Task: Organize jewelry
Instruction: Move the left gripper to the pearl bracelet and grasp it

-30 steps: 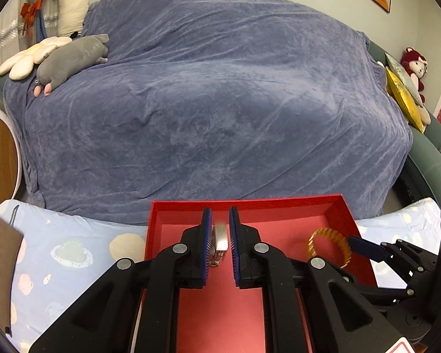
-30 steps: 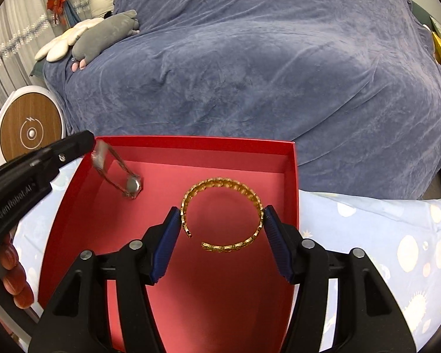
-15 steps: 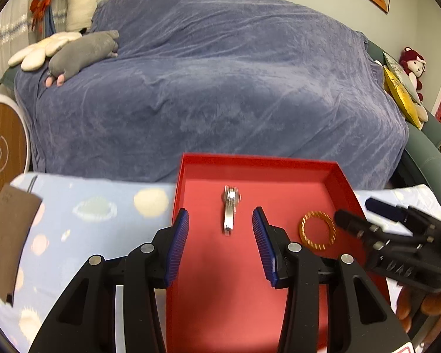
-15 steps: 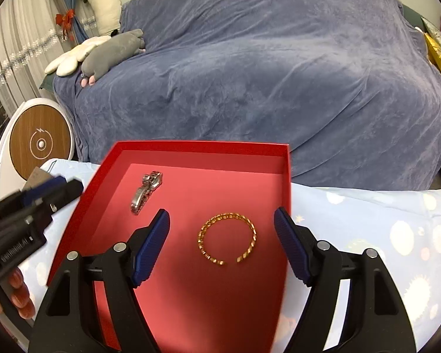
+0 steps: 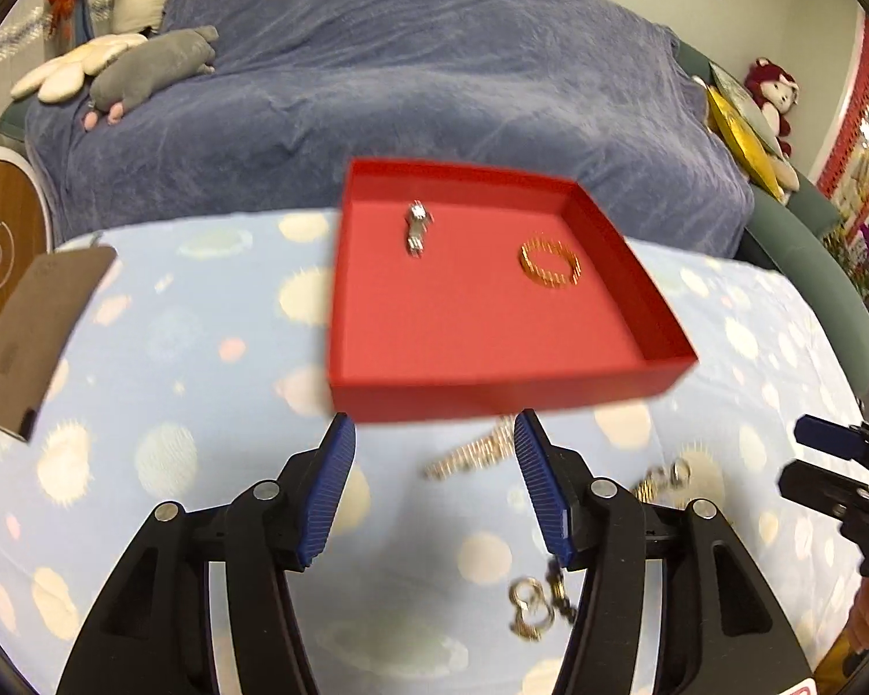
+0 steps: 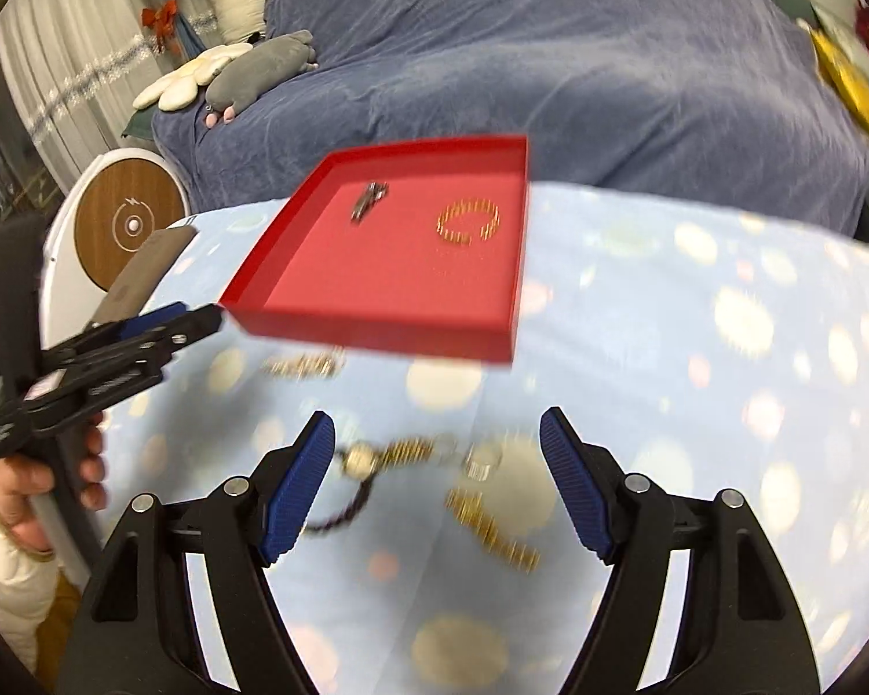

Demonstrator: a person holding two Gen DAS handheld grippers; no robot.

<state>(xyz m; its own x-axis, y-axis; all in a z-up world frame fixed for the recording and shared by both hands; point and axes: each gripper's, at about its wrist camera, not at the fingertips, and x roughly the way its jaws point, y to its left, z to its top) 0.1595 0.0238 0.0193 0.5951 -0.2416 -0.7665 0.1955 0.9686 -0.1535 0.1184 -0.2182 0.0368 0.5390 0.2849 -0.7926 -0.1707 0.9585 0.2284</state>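
The red tray (image 5: 492, 399) sits on the spotted cloth and holds a silver piece (image 5: 417, 229) and a gold bangle (image 5: 550, 262). My left gripper (image 5: 434, 440) hovers in front of the tray with its jaws opening and nothing between the pads. A gold chain (image 5: 469, 454) lies on the cloth below the gap. In the right wrist view the tray (image 6: 376, 333) shows the same silver piece (image 6: 368, 201) and bangle (image 6: 468, 221). My right gripper (image 6: 437, 428) is open and empty above loose jewelry: a round-faced piece on a chain (image 6: 359, 459), a ring (image 6: 484, 457) and a gold bracelet (image 6: 492, 533).
A brown card (image 5: 40, 336) lies at the cloth's left edge. A blue-covered sofa (image 5: 434, 87) with plush toys (image 5: 145, 69) fills the background. A round wood-faced device (image 6: 130, 226) stands on the left. More jewelry (image 5: 530, 608) lies near the left gripper's right finger.
Both grippers have pulled back from the tray to the near side of the cloth. The left gripper let go of the silver piece, which now lies in the tray, and its jaws widened.
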